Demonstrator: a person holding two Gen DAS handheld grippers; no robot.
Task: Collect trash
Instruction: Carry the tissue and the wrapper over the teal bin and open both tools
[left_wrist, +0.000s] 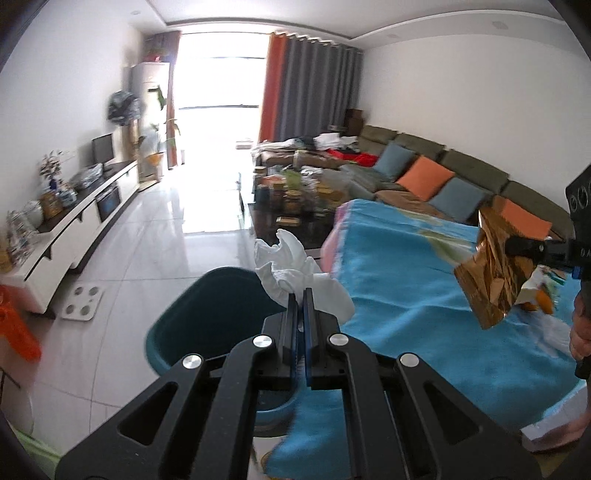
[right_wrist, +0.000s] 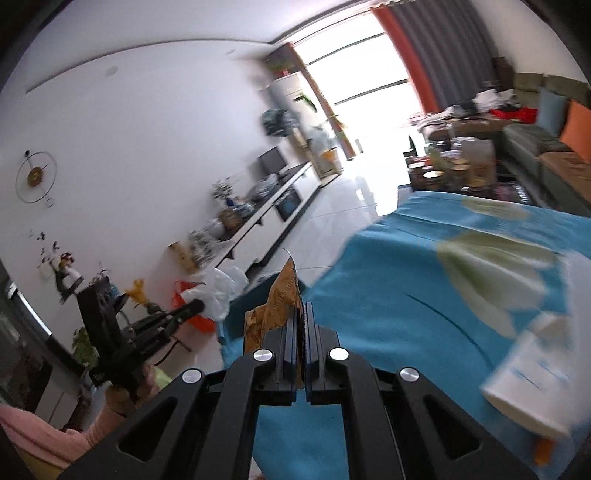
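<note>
A crumpled white tissue (left_wrist: 291, 273) is clamped in the left hand-held gripper (left_wrist: 300, 295) above a dark teal bin (left_wrist: 207, 314), while a creased golden wrapper (right_wrist: 275, 306) is pinched by the right hand-held gripper (right_wrist: 300, 308) beside the blue-covered tabletop (right_wrist: 424, 295).

Seen from both wrist cameras, tilted slightly downward and close above the blue blanket (left_wrist: 424, 280), facing the bright window (left_wrist: 221, 74) down the living room, each catching the opposite gripper at frame's edge.

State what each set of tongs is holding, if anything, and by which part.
Left tongs pinch a crumpled white tissue by its lower edge. Right tongs pinch a gold foil wrapper by one edge.
</note>
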